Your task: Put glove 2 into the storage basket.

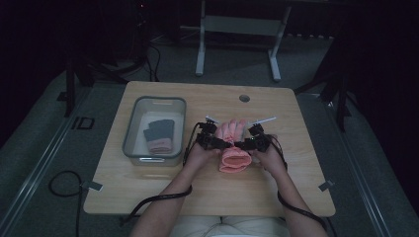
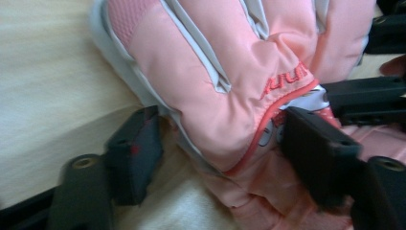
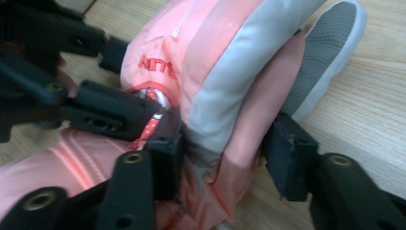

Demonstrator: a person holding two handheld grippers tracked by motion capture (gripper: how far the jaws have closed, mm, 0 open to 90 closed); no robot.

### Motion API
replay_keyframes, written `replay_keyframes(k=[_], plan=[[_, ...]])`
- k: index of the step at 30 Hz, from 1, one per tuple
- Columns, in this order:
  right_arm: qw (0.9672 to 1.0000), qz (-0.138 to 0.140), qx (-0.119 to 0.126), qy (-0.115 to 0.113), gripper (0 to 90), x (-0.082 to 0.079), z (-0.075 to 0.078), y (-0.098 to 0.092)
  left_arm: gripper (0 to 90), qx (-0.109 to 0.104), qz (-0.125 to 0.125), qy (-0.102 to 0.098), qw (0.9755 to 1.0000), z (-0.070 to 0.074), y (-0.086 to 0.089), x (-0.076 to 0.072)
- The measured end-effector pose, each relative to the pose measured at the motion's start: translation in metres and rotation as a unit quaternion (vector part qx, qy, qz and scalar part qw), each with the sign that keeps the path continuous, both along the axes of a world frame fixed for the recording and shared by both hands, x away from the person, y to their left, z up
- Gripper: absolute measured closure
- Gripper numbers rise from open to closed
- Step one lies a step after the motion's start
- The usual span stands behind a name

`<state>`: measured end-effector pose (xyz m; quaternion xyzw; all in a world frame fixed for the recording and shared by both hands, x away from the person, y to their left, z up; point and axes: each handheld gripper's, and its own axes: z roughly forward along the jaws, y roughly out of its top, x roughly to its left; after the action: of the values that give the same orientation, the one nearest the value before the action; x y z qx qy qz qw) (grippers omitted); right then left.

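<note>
two grippers meet on a pink glove

a bin (image 1: pixel 132 129) at the table's (image 1: pixel 148 192) left holds folded dark and pink cloth, too dim to identify. mid-table, the left gripper (image 2: pixel 218 148) straddles the glove (image 1: pixel 233 148) near its cuff; whether its jaws press the fabric is hard to tell. the right gripper (image 3: pixel 222 165) pinches the glove's other edge. hands hide the glove's middle from above.
</note>
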<state>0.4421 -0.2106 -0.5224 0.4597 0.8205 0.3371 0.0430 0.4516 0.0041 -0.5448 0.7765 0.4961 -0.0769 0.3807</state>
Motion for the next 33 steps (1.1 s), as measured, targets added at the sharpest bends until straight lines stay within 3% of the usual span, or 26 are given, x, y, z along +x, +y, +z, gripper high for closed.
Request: replay_keyframes(k=[4,9,17,18,23,24,33], plan=[[1.0,-0.003,-0.003,-0.006,59.8,-0.002,0.0,0.004,54.8,-0.005,-0.012,0.0,0.9999,0.003,0.001,-0.001],[0.9997,-0.014,0.018,-0.012,65.8,-0.006,0.002,0.002,72.5,-0.01,-0.007,-0.005,0.9999,0.008,0.004,-0.004],[0.9994,-0.012,0.022,-0.023,67.8,-0.011,0.015,0.004,74.7,-0.006,-0.008,-0.021,0.9997,0.027,0.006,-0.01],[0.9992,-0.013,0.027,-0.027,67.9,-0.012,0.017,0.004,74.7,-0.002,-0.008,-0.032,0.9994,0.037,0.007,-0.013],[0.9979,-0.013,0.035,-0.053,68.1,-0.018,0.038,0.007,74.7,0.001,-0.005,-0.054,0.9985,0.056,0.01,-0.016],[0.997,-0.012,0.039,-0.066,68.1,-0.019,0.05,0.009,74.7,0.004,-0.005,-0.063,0.998,0.065,0.011,-0.018],[0.9949,-0.002,0.054,-0.085,68.0,-0.02,0.076,0.018,74.8,0.01,-0.001,-0.08,0.9968,0.095,0.023,-0.021]])
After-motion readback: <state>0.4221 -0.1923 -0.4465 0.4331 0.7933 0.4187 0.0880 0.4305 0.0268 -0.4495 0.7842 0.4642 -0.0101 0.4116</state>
